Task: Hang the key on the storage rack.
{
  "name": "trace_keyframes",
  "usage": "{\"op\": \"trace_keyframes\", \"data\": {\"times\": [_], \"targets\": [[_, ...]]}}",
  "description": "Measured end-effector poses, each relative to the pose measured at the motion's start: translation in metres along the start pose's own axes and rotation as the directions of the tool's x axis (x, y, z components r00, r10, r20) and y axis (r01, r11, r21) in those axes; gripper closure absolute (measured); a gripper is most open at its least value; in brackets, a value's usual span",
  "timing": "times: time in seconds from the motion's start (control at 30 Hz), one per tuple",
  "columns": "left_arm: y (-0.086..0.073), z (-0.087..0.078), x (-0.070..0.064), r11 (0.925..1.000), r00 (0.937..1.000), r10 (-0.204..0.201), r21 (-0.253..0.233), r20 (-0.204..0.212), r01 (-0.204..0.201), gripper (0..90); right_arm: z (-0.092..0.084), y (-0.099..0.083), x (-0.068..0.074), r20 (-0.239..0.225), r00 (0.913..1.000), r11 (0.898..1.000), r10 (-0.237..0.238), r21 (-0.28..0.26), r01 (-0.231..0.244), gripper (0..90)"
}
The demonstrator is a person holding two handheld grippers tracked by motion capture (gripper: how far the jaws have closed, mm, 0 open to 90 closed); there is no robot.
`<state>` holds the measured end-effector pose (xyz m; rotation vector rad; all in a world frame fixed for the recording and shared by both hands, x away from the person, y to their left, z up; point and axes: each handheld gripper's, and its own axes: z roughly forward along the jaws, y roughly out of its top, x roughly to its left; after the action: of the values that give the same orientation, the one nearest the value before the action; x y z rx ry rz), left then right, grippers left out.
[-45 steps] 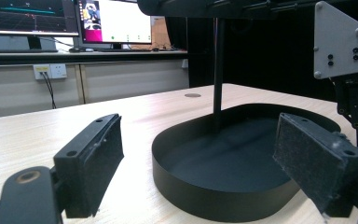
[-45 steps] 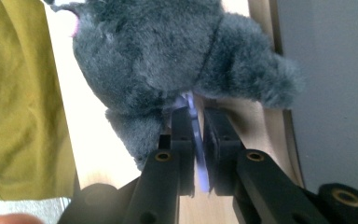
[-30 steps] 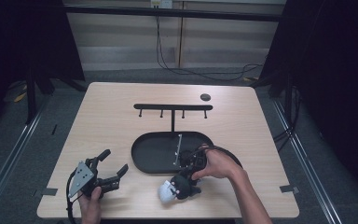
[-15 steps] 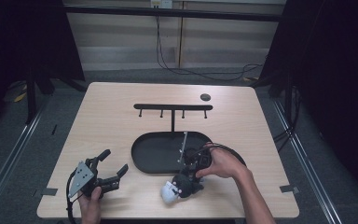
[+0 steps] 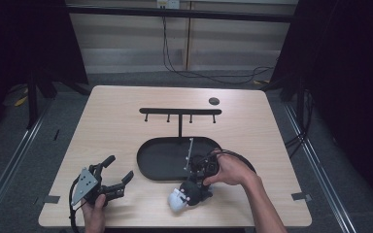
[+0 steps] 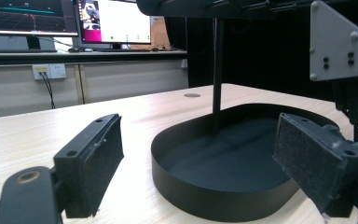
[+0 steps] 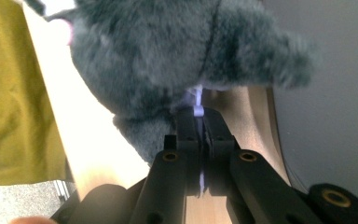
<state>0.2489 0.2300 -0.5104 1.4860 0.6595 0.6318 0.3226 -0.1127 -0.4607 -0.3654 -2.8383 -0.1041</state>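
Note:
A grey and white plush toy (image 5: 182, 198) lies on the table near the front edge, just in front of the black oval tray (image 5: 160, 160). My right gripper (image 5: 194, 187) points down at the toy from the tray's side. In the right gripper view its jaws (image 7: 199, 126) are pressed together on a small white tag (image 7: 198, 111) that hangs from the toy's grey fur (image 7: 168, 51). At the front left my left gripper (image 5: 119, 168) rests low over the table, open, with nothing between its pads (image 6: 93, 163). It faces the tray wall (image 6: 223, 196).
A black rack with hooks (image 5: 179, 111) rises on a post (image 6: 218, 70) from the tray's far end. A small dark disc (image 5: 214, 101) lies at the back right. Yellow-green cloth (image 7: 9, 93) hangs beyond the table's front edge. Monitors stand on a far desk (image 6: 74, 23).
The right hand has tilted slightly over the plush toy. The toy and the left gripper have stayed where they were.

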Motion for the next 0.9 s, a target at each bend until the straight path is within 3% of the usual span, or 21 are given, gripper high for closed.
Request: {"op": "trace_keyframes", "data": {"times": [0.27,0.9], "targets": [[0.000,0.000,0.000,1.0000,1.0000,-0.001,0.000,0.000,0.001,15.3,-0.027,0.010,0.009,0.047,0.9988,0.999,-0.014,-0.029,0.016,87.2],[0.000,0.000,0.000,1.0000,1.0000,-0.001,0.000,0.000,0.001,15.3,-0.071,0.030,0.025,0.060,0.9980,1.000,-0.020,-0.010,0.021,87.2]]}}
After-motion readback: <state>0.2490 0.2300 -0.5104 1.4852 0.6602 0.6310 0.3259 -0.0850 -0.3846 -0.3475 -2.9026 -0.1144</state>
